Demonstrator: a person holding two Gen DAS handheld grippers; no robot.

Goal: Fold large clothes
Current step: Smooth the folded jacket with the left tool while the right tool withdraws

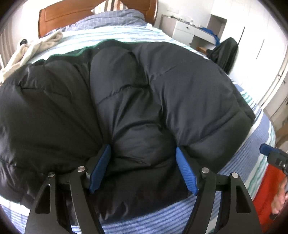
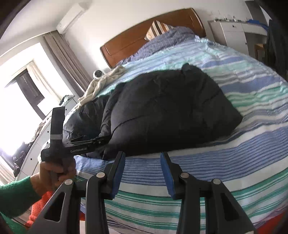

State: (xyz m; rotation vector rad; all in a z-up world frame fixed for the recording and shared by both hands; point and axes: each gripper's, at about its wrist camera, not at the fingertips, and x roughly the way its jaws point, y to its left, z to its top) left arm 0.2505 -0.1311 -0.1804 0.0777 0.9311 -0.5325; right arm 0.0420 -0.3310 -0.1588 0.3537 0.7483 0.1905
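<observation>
Garment: one black quilted puffer jacket (image 1: 136, 100), bulky, lying across the bed, near its front edge; folded over on itself in thick layers.
Bed cover: one striped blue, white and green bedspread (image 2: 234, 162), under the jacket.
Left tongs (image 1: 144, 169): one pair, two blue-padded fingers (image 1: 99, 171) spread wide, pushed against the jacket's near edge with a bulge of black fabric between the pads; not closed on it.
Right tongs (image 2: 142, 172): one pair, two blue-padded fingers (image 2: 167, 174) apart, holding nothing, hovering over bare bedspread just short of the jacket's edge.
Hands: one hand (image 2: 55, 172) with a green knitted sleeve, gripping the left tool's handle, seen from the right wrist view; part of the other hand (image 1: 279, 199) at the right border of the left wrist view.
Other clothing: one cream crumpled garment (image 2: 100, 84), at the far left side of the bed, beside the jacket.
Bedding at head: one blue checked quilt (image 2: 167, 37); one striped pillow (image 2: 158, 28) behind it.
Headboard: one, brown wood (image 2: 135, 37).
Furniture: one white cabinet with drawers (image 2: 232, 34), beside the bed head.
Wall unit: one white air conditioner (image 2: 72, 16).
</observation>
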